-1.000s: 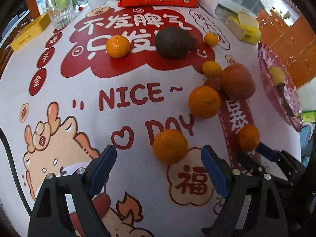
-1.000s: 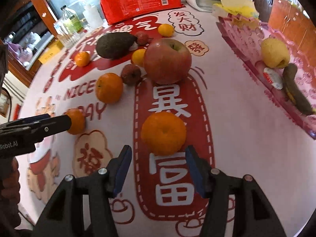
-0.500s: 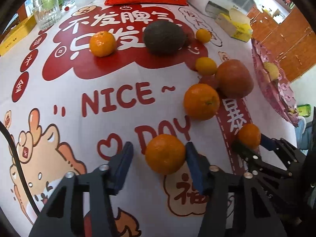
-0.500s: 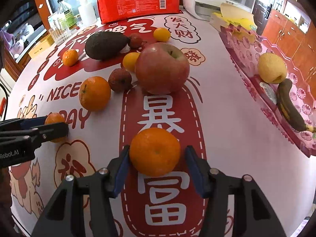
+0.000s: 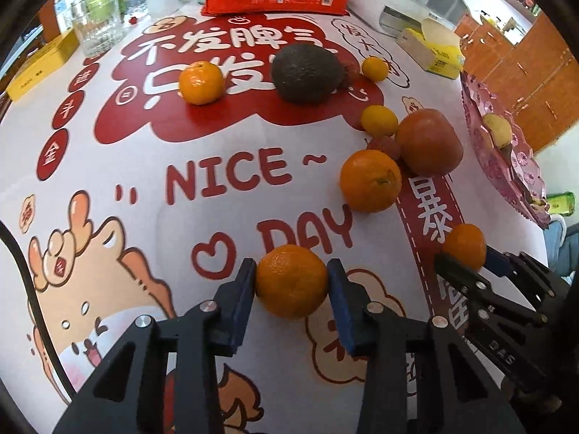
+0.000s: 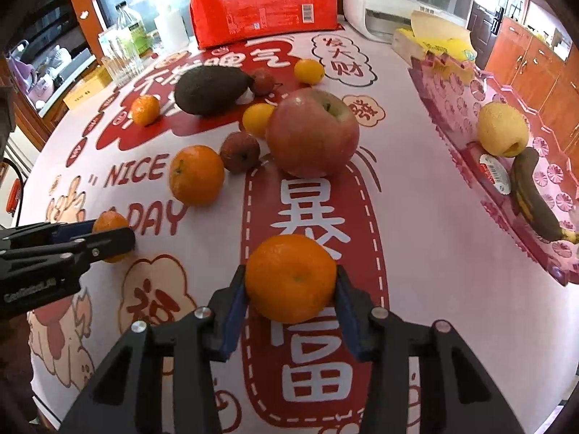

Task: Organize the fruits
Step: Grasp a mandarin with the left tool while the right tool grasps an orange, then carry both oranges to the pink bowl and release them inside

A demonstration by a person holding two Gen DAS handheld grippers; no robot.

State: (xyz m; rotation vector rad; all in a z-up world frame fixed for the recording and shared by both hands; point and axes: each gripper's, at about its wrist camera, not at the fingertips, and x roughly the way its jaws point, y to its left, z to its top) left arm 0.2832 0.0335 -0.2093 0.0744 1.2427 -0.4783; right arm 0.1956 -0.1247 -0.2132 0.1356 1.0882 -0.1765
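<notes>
Legible text, both views.

Desk cloth: "NICE ~" and "DAY" in red capitals, red heart left of "DAY". Large white characters on the red cloud read 不发脾气; second row partly hidden by fruit, 发 legible. Small cloud bubble: 发大财. Red vertical band: 暴富. Round cloud near the left tool: 福. Red ovals down the cloth's left edge: 金 legible, the others unclear.

Left tool body, right wrist view: "Robot.AI", leading letters blurred. Right tool body, left wrist view: "DAS".

Red bag: white print and barcode, too small to read. Sticker in tray: unreadable.
</notes>
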